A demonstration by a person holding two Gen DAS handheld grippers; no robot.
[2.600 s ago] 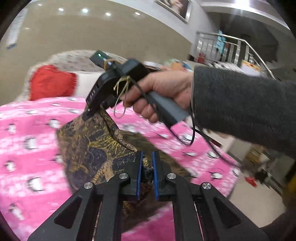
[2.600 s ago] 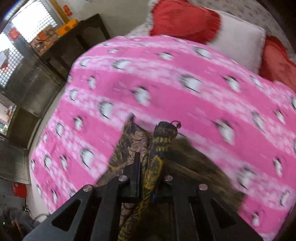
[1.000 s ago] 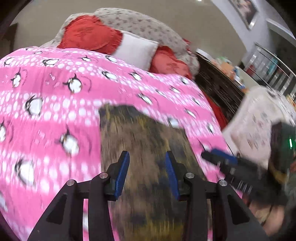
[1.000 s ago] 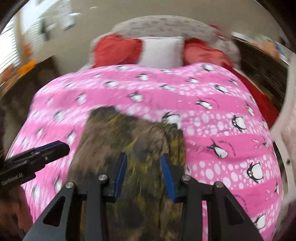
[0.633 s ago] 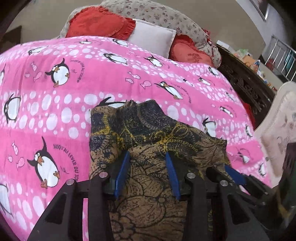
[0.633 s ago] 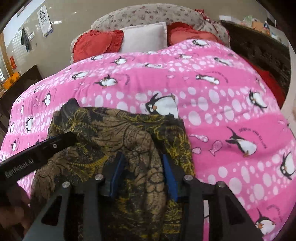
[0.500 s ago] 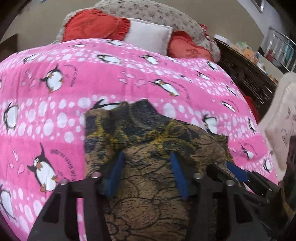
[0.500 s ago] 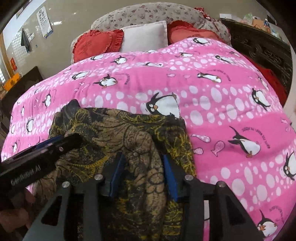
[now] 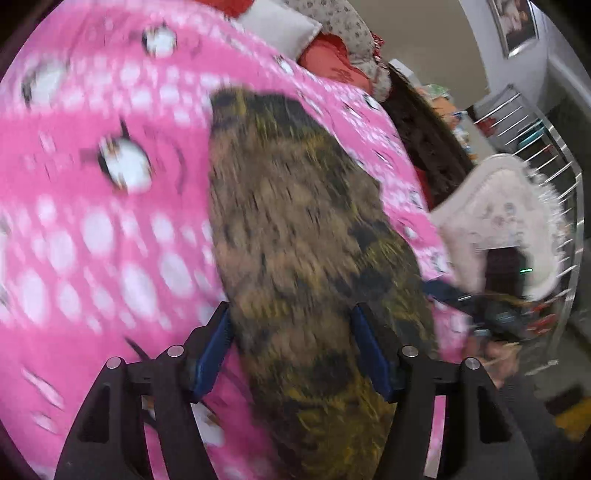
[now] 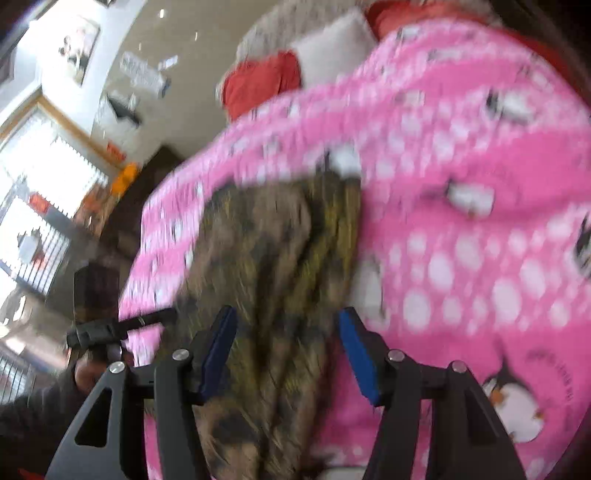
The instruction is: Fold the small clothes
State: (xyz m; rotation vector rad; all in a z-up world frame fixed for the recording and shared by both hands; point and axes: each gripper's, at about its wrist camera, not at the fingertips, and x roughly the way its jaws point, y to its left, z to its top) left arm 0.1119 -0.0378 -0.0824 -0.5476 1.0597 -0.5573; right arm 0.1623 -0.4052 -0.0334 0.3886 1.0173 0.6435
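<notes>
A small brown, black and yellow patterned garment (image 9: 303, 236) lies on the pink penguin bedspread (image 9: 92, 229); it also shows in the right wrist view (image 10: 273, 258). Both views are motion-blurred. My left gripper (image 9: 291, 343) is open, its blue-padded fingers wide apart above the garment's near end, holding nothing. My right gripper (image 10: 284, 339) is open too, over the garment's near part, empty. The right gripper appears at the right in the left wrist view (image 9: 491, 317); the left gripper appears at the left in the right wrist view (image 10: 118, 325).
Red pillows (image 10: 262, 85) and a white pillow (image 9: 277, 22) lie at the bed's head. A white fringed cloth (image 9: 498, 218) and a metal railing (image 9: 554, 155) are to the right of the bed. A dark cabinet (image 10: 122, 206) stands to the left.
Both grippers let go of the garment, which now lies on the bedspread. Since half a second ago both cameras have swung and tilted, and the jaws have opened wider.
</notes>
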